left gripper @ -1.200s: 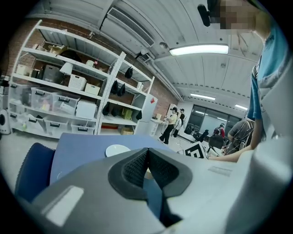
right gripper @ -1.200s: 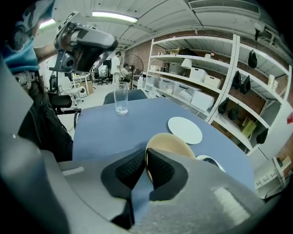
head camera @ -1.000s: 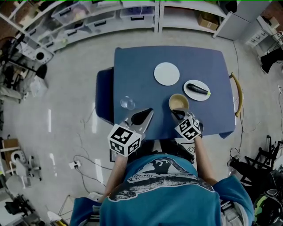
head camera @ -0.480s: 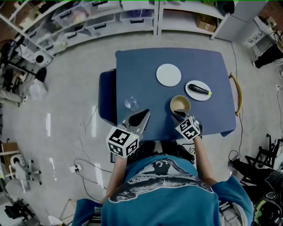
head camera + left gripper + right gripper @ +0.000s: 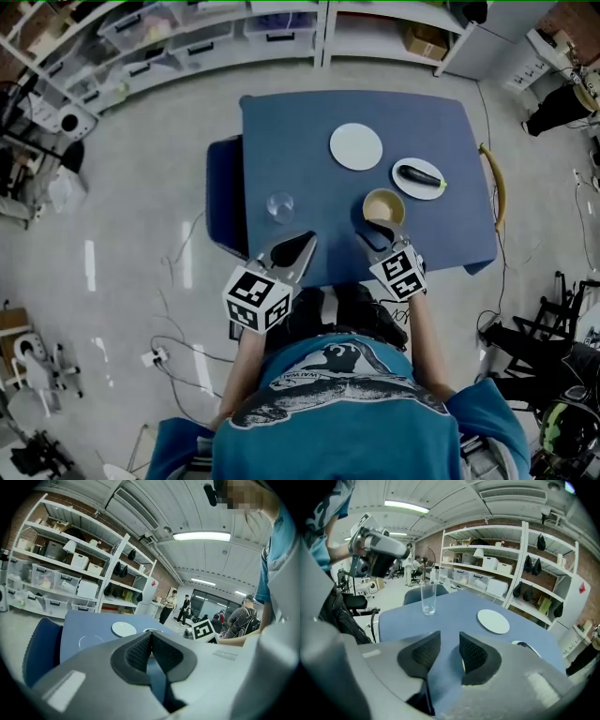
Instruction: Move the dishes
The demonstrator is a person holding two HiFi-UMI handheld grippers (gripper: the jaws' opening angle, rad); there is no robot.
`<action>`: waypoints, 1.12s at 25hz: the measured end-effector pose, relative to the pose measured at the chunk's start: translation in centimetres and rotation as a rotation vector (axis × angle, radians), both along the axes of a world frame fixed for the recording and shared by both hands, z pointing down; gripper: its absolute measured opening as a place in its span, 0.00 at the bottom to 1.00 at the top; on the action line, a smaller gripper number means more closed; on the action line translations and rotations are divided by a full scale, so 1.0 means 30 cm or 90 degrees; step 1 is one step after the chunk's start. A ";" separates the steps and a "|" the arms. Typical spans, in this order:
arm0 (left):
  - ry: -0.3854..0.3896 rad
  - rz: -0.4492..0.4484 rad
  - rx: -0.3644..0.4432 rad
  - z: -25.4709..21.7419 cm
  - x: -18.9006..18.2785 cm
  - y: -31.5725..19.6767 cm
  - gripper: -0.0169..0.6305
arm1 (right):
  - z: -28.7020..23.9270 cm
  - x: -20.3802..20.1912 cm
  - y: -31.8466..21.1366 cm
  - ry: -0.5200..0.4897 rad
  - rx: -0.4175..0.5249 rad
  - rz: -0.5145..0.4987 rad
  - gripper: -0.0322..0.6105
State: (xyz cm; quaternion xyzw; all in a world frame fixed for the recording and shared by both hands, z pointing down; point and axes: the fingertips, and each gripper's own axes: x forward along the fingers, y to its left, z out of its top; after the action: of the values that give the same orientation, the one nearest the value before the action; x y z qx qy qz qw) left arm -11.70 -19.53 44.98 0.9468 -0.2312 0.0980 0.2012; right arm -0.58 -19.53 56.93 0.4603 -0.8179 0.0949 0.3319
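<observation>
Since the bowl [image 5: 383, 206] is set down by the counter's [image 5: 300, 141] front edge, right tongs [image 5: 373, 237] were just spread off it, empty; left tongs [image 5: 302, 246] are pressed together.

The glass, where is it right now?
Head view: the glass stands on the blue table near its left edge, just beyond the left gripper, left of the bowl.

A tan round bowl [image 5: 383, 206] stands upright just beyond the right claw [image 5: 381, 236]; a flat white round plate [image 5: 356, 147] (empty) lies farther ahead.
</observation>
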 end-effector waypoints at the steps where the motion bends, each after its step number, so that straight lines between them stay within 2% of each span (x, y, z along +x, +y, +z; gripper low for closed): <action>1: -0.001 0.002 -0.005 0.010 -0.008 0.010 0.05 | -0.017 -0.014 0.007 -0.009 0.011 0.005 0.25; 8: -0.018 0.010 -0.024 0.063 -0.024 0.099 0.05 | -0.096 -0.054 0.094 -0.064 0.037 0.010 0.23; 13: -0.034 -0.011 -0.034 0.092 -0.038 0.145 0.05 | -0.111 -0.067 0.151 -0.085 0.036 -0.005 0.22; 18: -0.047 -0.031 -0.021 0.075 -0.031 0.201 0.05 | -0.130 -0.064 0.240 -0.110 0.033 -0.025 0.21; 28: -0.055 -0.061 -0.003 0.047 0.084 0.434 0.05 | -0.181 -0.004 0.479 -0.173 0.064 -0.053 0.16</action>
State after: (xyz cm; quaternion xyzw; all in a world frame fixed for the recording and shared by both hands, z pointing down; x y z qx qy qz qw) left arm -9.18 -6.51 46.39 0.9292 -0.2841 0.1295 0.1978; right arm -0.68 -5.14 51.49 0.4250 -0.8774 0.1014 0.1983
